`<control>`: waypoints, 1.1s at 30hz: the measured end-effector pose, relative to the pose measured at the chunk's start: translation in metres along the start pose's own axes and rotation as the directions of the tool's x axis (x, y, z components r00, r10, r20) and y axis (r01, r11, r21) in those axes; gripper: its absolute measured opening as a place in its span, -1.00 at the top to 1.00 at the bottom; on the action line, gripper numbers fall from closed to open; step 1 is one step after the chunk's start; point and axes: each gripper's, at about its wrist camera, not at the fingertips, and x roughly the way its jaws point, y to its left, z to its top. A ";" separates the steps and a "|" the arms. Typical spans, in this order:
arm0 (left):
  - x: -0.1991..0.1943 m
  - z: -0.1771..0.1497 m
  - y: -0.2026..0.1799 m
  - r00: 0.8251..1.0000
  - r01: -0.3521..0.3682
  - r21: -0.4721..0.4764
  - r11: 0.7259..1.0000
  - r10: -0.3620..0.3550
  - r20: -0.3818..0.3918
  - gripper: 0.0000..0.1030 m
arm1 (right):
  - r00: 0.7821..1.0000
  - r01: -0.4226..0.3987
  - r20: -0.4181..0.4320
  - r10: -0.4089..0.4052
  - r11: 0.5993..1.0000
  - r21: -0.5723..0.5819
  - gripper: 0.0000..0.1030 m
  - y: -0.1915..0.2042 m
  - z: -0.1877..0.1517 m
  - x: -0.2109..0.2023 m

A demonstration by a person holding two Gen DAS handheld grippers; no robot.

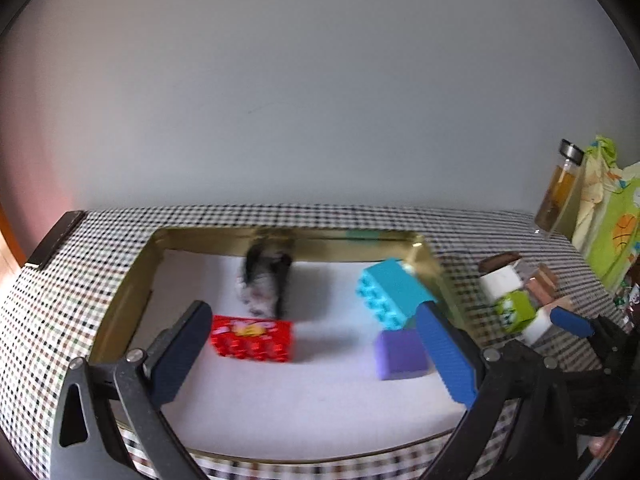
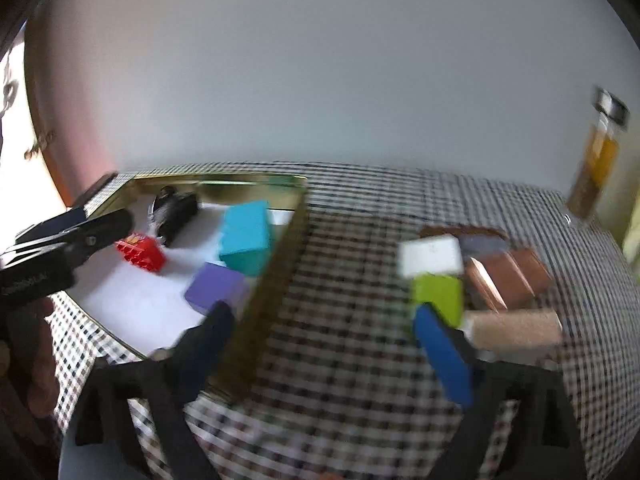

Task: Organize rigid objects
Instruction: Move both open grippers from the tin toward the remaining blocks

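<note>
A gold tin tray [image 1: 132,280] with a white floor sits on the checkered cloth. In it lie a red studded brick [image 1: 252,338], a teal brick [image 1: 390,292] resting on a purple block [image 1: 400,354], and a blurred black-and-white object [image 1: 266,280]. My left gripper [image 1: 316,340] is open above the tray, empty. My right gripper [image 2: 324,340] is open over the cloth beside the tray's right rim [image 2: 276,264]. A pile of blocks lies to the right: white [image 2: 430,256], lime green [image 2: 438,296], brown [image 2: 508,276].
A glass bottle [image 1: 560,188] with amber liquid stands at the far right by a green patterned bag [image 1: 612,232]. A plain wall is behind the table. The right gripper shows in the left view [image 1: 572,322].
</note>
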 end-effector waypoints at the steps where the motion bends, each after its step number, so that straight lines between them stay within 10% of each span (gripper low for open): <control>1: -0.001 0.002 -0.005 1.000 0.011 -0.010 1.000 -0.011 0.006 -0.99 | 1.000 0.030 0.000 -0.030 1.000 0.006 -0.87 -0.008 -0.002 -0.001; 15: 0.022 -0.001 -0.087 0.993 0.105 0.042 0.994 -0.102 -0.066 -0.99 | 0.992 0.121 -0.052 -0.116 0.987 0.106 -0.87 -0.069 -0.018 0.008; 33: 0.029 -0.008 -0.104 0.982 0.171 0.085 0.982 -0.163 -0.100 -0.99 | 0.989 0.111 -0.112 -0.093 0.979 0.170 -0.87 -0.091 -0.014 0.025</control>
